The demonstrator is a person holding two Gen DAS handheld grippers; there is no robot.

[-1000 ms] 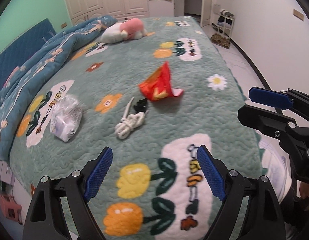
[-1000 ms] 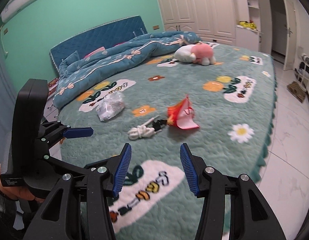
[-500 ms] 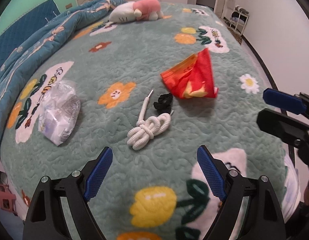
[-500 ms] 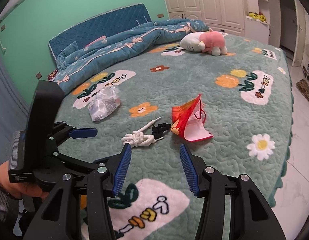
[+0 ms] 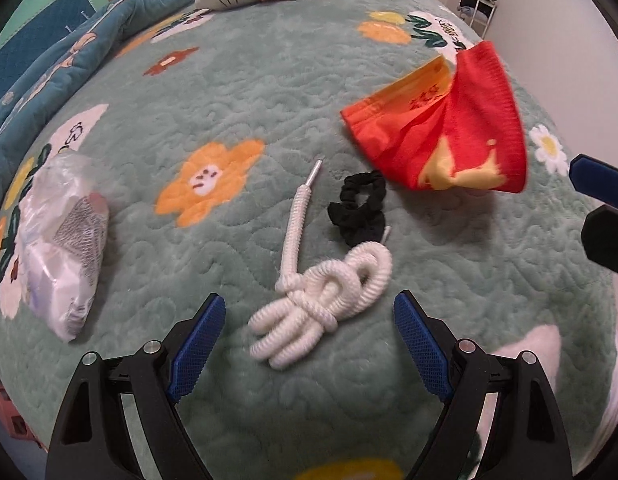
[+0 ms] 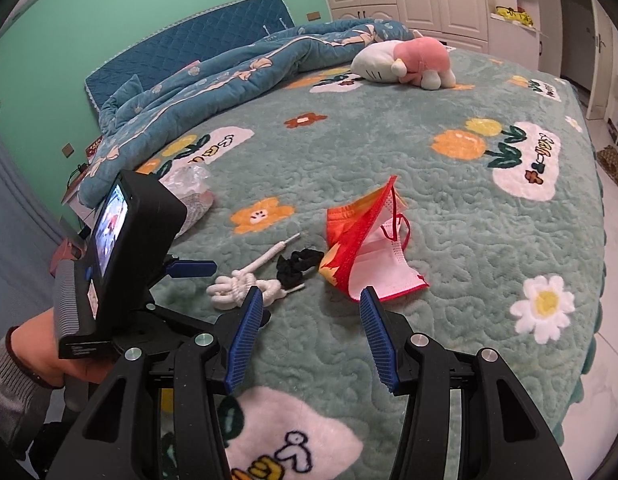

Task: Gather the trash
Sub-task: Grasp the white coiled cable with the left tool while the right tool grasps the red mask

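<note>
Four bits of clutter lie on the green flowered bedspread [image 5: 237,92], and both grippers hang over it with jaws spread wide, nothing held. The left gripper [image 5: 309,344] is low above the knotted white cord [image 5: 321,296], whose bundle sits right between and just ahead of its blue pads [image 5: 195,344]. Just beyond the cord, touching its far end, is a black scrunchie [image 5: 359,210]; further ahead and to the right, the red-and-orange face mask [image 5: 441,128]. Off to the left lies a crumpled clear plastic bag [image 5: 63,236]. The right gripper [image 6: 311,340] hovers nearer the bed's edge, the face mask [image 6: 369,248] just ahead between its fingers, the cord [image 6: 245,286] ahead-left by its left pad. A pink-and-white plush toy [image 6: 405,64] rests far ahead.
</note>
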